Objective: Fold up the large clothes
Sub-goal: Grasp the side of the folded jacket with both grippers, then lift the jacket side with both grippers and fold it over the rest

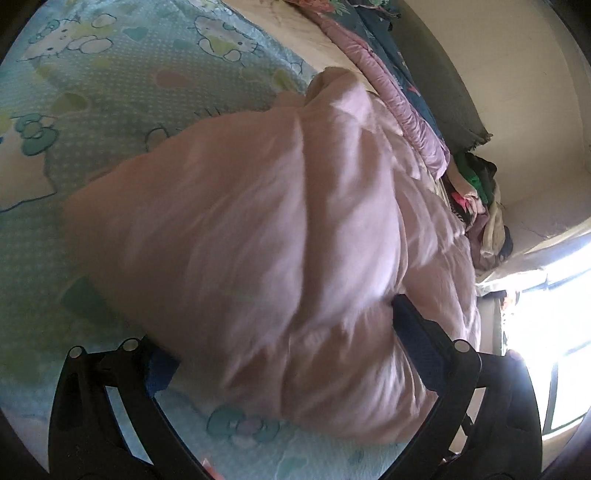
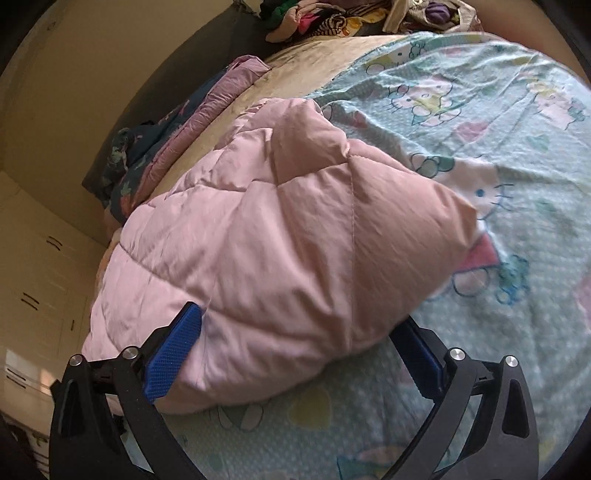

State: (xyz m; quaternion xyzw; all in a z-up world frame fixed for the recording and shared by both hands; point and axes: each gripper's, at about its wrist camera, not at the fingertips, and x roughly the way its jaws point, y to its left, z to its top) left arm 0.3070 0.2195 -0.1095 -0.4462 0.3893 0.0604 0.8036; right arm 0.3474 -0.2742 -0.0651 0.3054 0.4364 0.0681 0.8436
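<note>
A bed (image 2: pixel 480 122) covered with a pale green cartoon-cat sheet (image 2: pixel 461 92) carries everything. Along one side of the bed, against the wall, lies a bundle of dark blue patterned and shiny mauve bedding (image 2: pixel 192 110), and at the far corner beyond it sits a heap of mixed clothes (image 2: pixel 332 18).

On the sheet rests a puffy pink quilted jacket (image 2: pixel 280 229), bunched into a thick mound with one corner reaching toward the middle of the bed and its bulk lying toward the bedding side.

The right claw (image 2: pixel 295 354) has its blue-padded fingers (image 2: pixel 173 354) spread wide on either side of the jacket's near edge, the pads touching or just beside the fabric without pinching it: released. The left claw (image 1: pixel 284 354) also stands spread wide, the jacket's bulk filling the gap between its two fingers (image 1: pixel 417 339); this view is blurred, but nothing is squeezed between them.
</note>
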